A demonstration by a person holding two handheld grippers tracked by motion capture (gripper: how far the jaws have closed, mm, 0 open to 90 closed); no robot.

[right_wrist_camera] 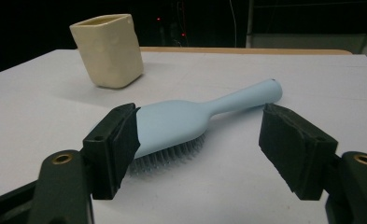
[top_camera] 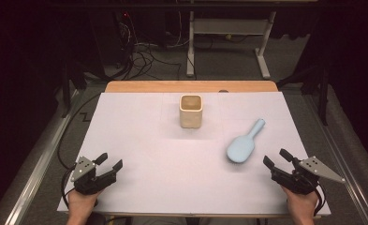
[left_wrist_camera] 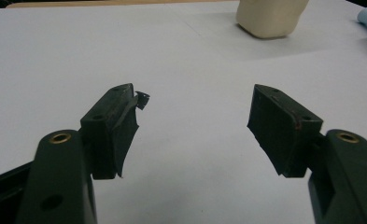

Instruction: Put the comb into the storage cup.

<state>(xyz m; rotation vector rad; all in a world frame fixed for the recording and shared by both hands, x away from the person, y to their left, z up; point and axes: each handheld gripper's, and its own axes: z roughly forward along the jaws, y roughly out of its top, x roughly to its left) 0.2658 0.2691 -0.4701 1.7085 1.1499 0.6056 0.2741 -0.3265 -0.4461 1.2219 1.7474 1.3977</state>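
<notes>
A light blue hairbrush (top_camera: pixel 243 144) lies bristles down on the white sheet, its handle pointing up and to the right. In the right gripper view the hairbrush (right_wrist_camera: pixel 190 119) lies just beyond the open jaws, apart from them. My right gripper (top_camera: pixel 277 159) sits at the front right, open and empty, a short way right of the brush head. A cream square cup (top_camera: pixel 191 110) stands upright at the back middle; the cup (right_wrist_camera: pixel 107 49) also appears behind the brush. My left gripper (top_camera: pixel 109 161) rests at the front left, open, with only bare sheet between its jaws (left_wrist_camera: pixel 195 126).
The white sheet (top_camera: pixel 163 154) covers the table, with a wooden edge (top_camera: pixel 191 86) at the back. Cables and a grey stand's legs (top_camera: pixel 228 51) lie on the floor beyond. A metal rail (top_camera: pixel 36 173) runs along the left side.
</notes>
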